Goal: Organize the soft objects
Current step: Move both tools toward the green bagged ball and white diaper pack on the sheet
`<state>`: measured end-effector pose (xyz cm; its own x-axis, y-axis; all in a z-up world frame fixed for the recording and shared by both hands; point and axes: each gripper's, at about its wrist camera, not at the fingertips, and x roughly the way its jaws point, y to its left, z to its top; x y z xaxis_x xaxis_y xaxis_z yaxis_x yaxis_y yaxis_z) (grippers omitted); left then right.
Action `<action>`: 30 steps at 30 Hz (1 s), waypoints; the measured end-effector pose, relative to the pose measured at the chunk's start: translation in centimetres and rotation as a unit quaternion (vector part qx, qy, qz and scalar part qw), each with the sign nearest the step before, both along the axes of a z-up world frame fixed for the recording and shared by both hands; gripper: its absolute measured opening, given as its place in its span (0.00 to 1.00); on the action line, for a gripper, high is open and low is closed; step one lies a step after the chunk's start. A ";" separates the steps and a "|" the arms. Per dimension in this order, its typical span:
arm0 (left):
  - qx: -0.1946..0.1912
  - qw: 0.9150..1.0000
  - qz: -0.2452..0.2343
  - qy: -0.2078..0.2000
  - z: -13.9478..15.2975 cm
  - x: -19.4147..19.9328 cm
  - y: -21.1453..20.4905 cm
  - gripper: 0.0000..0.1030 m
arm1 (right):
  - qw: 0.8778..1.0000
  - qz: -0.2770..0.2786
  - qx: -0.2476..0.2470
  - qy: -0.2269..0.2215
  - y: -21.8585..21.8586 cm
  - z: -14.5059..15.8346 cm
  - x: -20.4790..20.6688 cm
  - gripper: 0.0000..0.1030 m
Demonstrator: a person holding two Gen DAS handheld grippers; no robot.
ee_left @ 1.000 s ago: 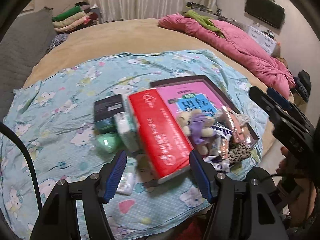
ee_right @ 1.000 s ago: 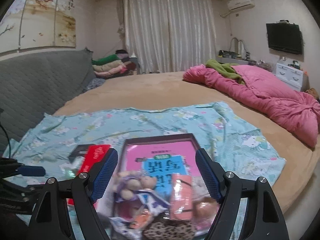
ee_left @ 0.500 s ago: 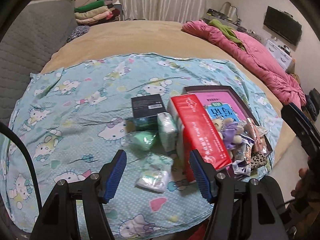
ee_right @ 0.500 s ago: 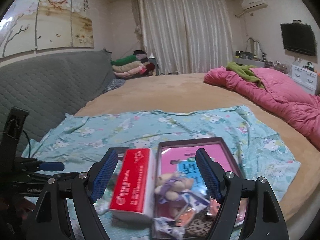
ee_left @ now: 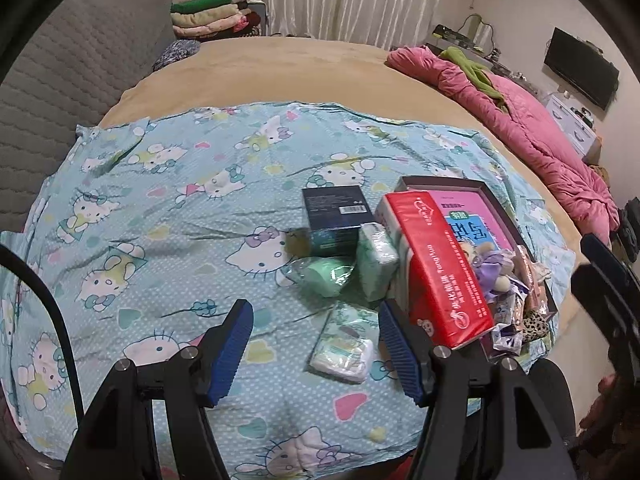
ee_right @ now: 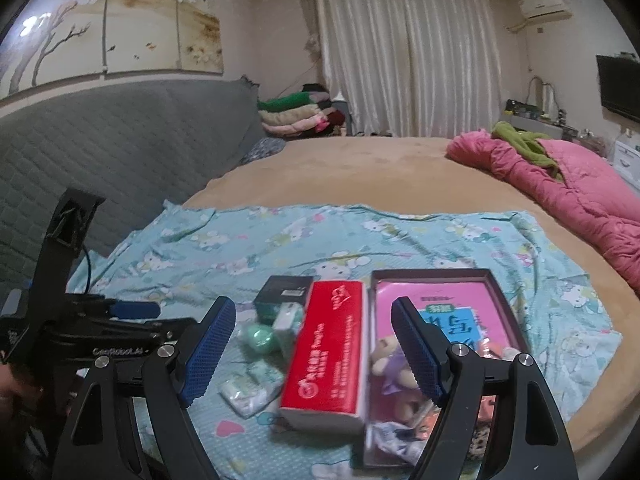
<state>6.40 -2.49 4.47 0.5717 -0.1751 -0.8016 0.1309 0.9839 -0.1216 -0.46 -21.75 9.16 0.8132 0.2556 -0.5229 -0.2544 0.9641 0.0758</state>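
The soft packets lay on the patterned sheet (ee_left: 168, 216) covering the bed, left of the red tissue pack (ee_left: 436, 268): a white-green packet (ee_left: 346, 340) nearest, a green pouch (ee_left: 324, 276) and an upright packet (ee_left: 376, 260) beyond it, a dark box (ee_left: 334, 216) farther off. The plush toy (ee_left: 494, 266) sat in the open tray (ee_left: 440, 182) on the right.

The left tool (ee_left: 316, 344) stood spread and empty above the nearest packet. The right tool (ee_right: 312, 348) also stood spread and empty.

Risks: thin wrapping could slip or crush under the pads; a low approach could snag the sheet; the tissue pack, resting against the tray edge, could topple if nudged.
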 end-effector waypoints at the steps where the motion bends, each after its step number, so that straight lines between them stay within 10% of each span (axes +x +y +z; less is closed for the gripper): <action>1: -0.001 1.000 0.000 0.001 -0.1 0.0 0.1 0.63 | 1.000 0.003 -0.003 0.001 0.4 -0.1 -0.1 0.79; 30: -0.028 0.999 0.021 0.028 -3.9 1.4 3.7 0.63 | 0.994 0.072 -0.044 0.070 6.8 -5.9 0.2 0.79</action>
